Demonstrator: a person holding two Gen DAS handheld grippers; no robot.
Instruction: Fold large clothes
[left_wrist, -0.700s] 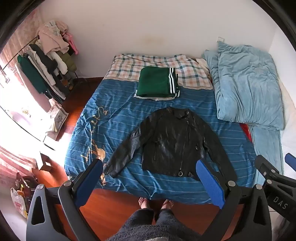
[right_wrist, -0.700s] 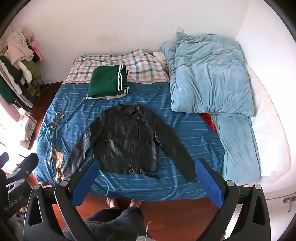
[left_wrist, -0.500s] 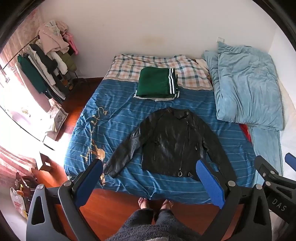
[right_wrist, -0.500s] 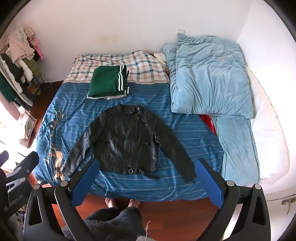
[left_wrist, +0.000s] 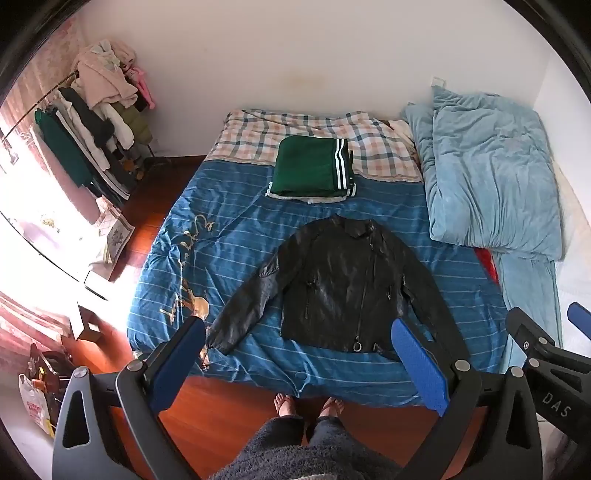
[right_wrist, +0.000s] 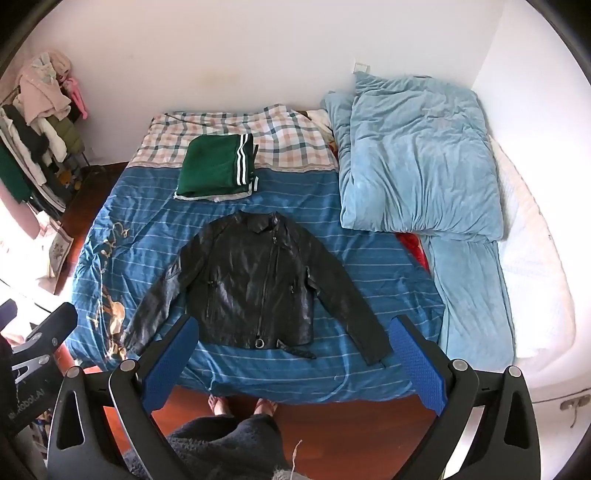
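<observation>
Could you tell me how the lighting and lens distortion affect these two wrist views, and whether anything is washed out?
Left wrist view: the window side is blown out white, hiding detail there; fisheye bends the bed edges. Right wrist view: lighting is more even, with glare only at the left margin; the black jacket shows shiny highlights yet stays sharp. Both views darken into a round vignette at the corners.

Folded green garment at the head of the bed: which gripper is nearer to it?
Left, though only slightly. The folded green garment lies almost straight ahead of the left gripper, beyond the black jacket. From the right gripper it sits ahead and off to the left. Both hover open over the bed's foot.
</observation>
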